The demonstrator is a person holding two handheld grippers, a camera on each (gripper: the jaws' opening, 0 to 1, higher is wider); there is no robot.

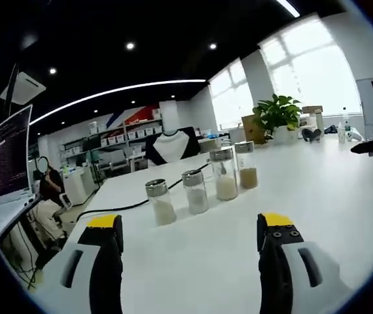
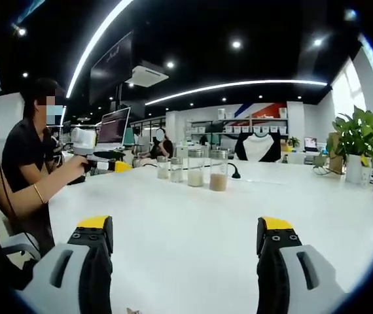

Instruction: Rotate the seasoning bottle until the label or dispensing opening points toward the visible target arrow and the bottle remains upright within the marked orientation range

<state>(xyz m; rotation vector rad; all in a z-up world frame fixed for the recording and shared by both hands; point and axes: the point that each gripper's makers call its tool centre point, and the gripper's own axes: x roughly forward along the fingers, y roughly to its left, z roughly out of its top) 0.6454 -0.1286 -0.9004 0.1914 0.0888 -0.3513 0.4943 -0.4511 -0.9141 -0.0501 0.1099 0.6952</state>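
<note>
Both grippers, left gripper (image 1: 190, 239) and right gripper (image 2: 185, 242), stand open, empty. Approach nearest clear glass seasoning bottle (image 1: 161, 202) level; grip below its metal cap.

Clear glass bottles (image 1: 195, 191) had shiny metal caps; white table (image 1: 317, 196) looked smooth, slightly glossy; gripper jaws were matt black plastic with yellow tips.
</note>
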